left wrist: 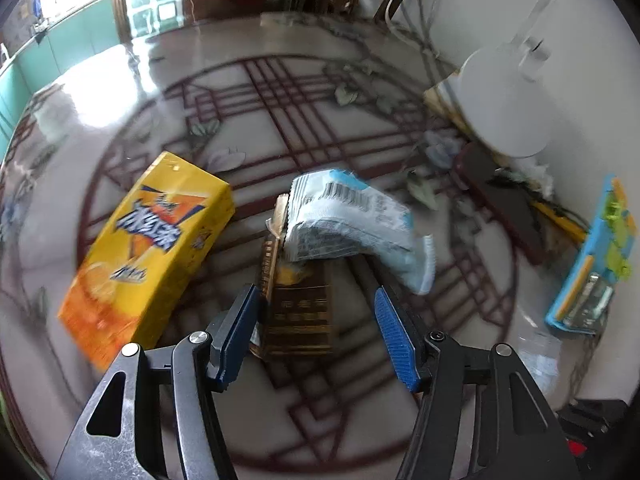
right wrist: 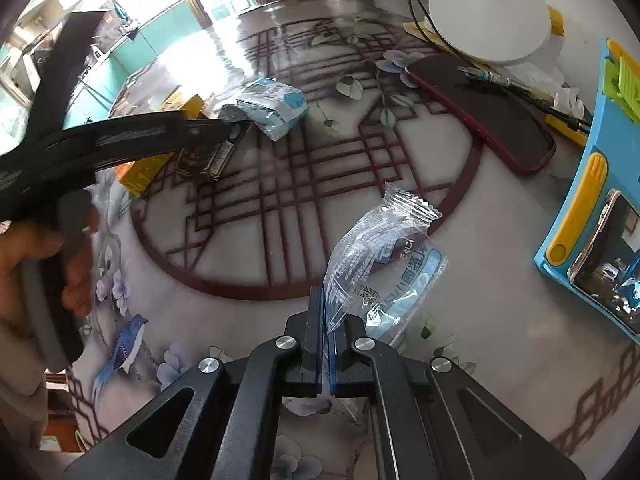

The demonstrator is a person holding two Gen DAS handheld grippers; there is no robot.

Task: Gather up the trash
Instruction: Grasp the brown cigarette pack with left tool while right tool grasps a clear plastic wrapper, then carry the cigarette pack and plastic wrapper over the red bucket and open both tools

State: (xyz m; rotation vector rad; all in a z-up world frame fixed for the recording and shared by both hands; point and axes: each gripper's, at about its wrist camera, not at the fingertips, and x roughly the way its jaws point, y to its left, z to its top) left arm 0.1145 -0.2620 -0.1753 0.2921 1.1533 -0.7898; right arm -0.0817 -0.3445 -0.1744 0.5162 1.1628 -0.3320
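Note:
My left gripper (left wrist: 316, 320) is open, its jaws on either side of a brown and gold cigarette pack (left wrist: 298, 308) that lies on the table. A crumpled blue and white wrapper (left wrist: 352, 220) rests on the pack's far end. A yellow drink carton (left wrist: 148, 252) lies to the left. My right gripper (right wrist: 325, 320) is shut on a clear plastic wrapper with blue print (right wrist: 380, 264), held above the table. In the right wrist view the left gripper (right wrist: 224, 132) reaches over the pack (right wrist: 204, 158), next to the blue and white wrapper (right wrist: 272, 106) and the carton (right wrist: 148, 168).
A round patterned table (right wrist: 304, 168) holds a dark red phone (right wrist: 480, 112), a white lamp base (right wrist: 488, 8) with cables, and a blue tray (right wrist: 592, 208) at the right edge. The phone (left wrist: 504, 200), lamp base (left wrist: 508, 100) and tray (left wrist: 592, 264) show on the right in the left wrist view.

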